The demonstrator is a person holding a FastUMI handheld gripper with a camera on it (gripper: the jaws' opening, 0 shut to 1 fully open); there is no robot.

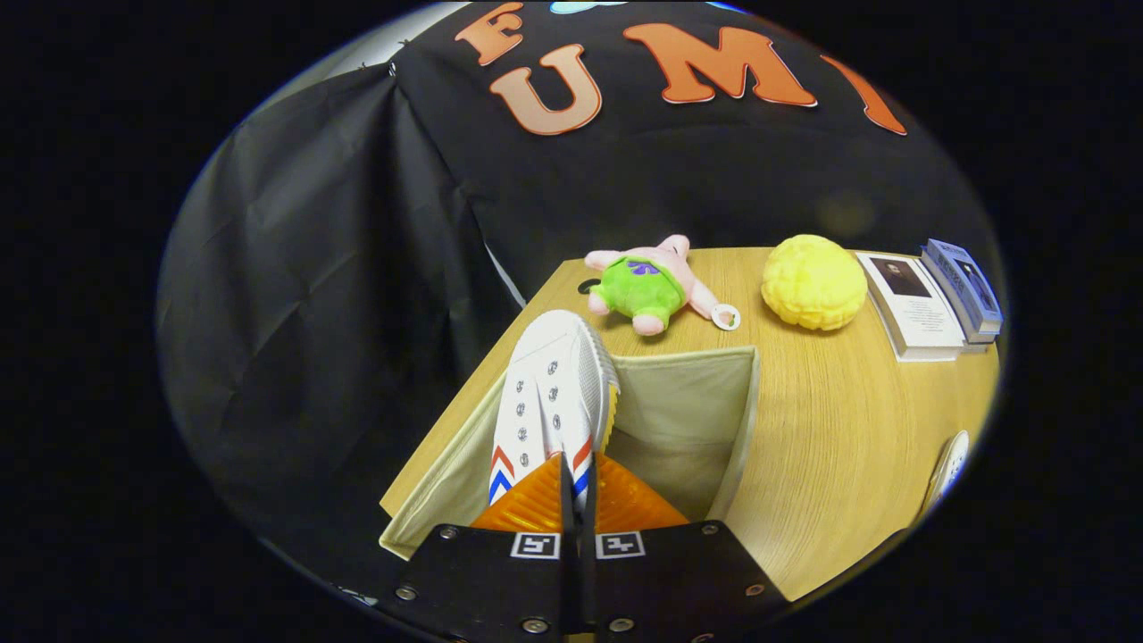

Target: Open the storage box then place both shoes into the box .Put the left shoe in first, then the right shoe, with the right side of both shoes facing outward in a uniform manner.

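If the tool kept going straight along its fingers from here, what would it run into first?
The tool is shut on the white shoe, held over the open storage box. Straight on, the shoe's toe would probably meet the box's far wall, with the plush toy beyond; depth is unclear.

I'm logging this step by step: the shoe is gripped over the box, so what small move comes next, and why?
Probably lower it: the gripper is shut on the white shoe, which hangs toe-forward above the open storage box, not yet resting inside.
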